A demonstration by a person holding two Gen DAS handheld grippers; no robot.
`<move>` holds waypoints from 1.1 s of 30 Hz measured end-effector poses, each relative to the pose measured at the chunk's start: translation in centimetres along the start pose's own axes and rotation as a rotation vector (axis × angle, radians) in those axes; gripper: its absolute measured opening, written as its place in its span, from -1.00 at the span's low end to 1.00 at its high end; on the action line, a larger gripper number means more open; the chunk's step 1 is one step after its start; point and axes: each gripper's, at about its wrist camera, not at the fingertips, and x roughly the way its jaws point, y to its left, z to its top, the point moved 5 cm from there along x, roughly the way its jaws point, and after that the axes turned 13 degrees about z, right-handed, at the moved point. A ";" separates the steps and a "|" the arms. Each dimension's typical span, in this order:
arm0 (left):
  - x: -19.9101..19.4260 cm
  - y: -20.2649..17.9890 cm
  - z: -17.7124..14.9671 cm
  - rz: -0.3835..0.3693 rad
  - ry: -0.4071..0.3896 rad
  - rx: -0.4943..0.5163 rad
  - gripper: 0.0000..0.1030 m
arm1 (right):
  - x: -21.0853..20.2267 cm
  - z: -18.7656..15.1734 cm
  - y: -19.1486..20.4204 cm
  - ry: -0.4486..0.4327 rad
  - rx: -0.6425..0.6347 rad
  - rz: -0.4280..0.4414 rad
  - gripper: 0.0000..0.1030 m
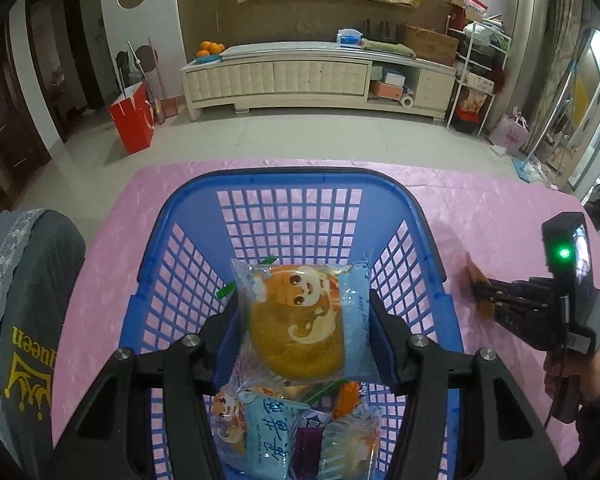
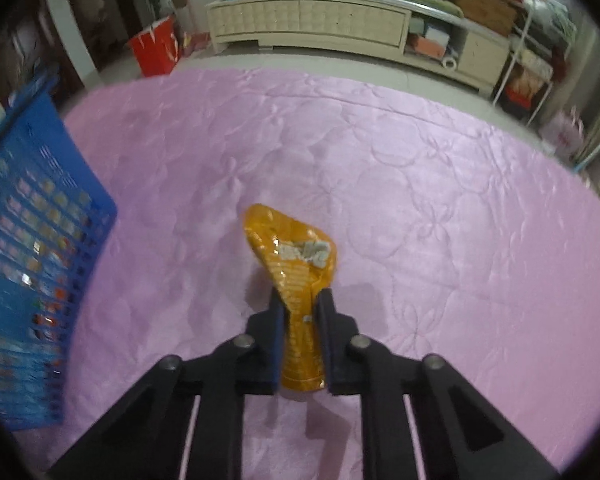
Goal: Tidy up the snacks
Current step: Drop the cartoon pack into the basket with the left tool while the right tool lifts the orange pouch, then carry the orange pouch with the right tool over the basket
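My left gripper [image 1: 302,326] is shut on a blue cake packet [image 1: 304,320] with a cartoon face, and holds it over the inside of the blue plastic basket [image 1: 288,184]. Several other snack packets [image 1: 296,432] lie on the basket's floor below it. In the right wrist view my right gripper [image 2: 302,302] is shut on an orange snack pouch [image 2: 296,264], pinched near its lower half just above the pink cloth. The left wrist view shows that right gripper [image 1: 480,296] to the right of the basket, with the orange pouch [image 1: 474,276] at its tips.
A pink quilted cloth [image 2: 420,180] covers the table. The basket [image 2: 36,248] stands at the left in the right wrist view. A grey cushion [image 1: 24,312] sits at the table's left edge. Beyond the table are a cream cabinet [image 1: 300,76] and a red paper bag [image 1: 134,120] on the floor.
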 end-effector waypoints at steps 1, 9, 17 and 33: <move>-0.1 0.1 -0.1 0.001 0.000 0.004 0.05 | -0.3 -0.1 0.1 -0.002 0.006 0.005 -0.70; -0.8 2.0 -0.5 -0.010 0.024 0.020 0.06 | -5.3 -0.1 4.6 -0.076 -0.050 0.038 -0.70; 0.1 2.3 -2.1 -0.018 0.074 0.115 0.07 | -9.5 0.5 9.3 -0.161 -0.082 0.110 -0.70; -4.1 5.6 -2.8 -0.038 0.036 0.075 0.37 | -13.5 -0.6 13.7 -0.199 -0.111 0.159 -0.70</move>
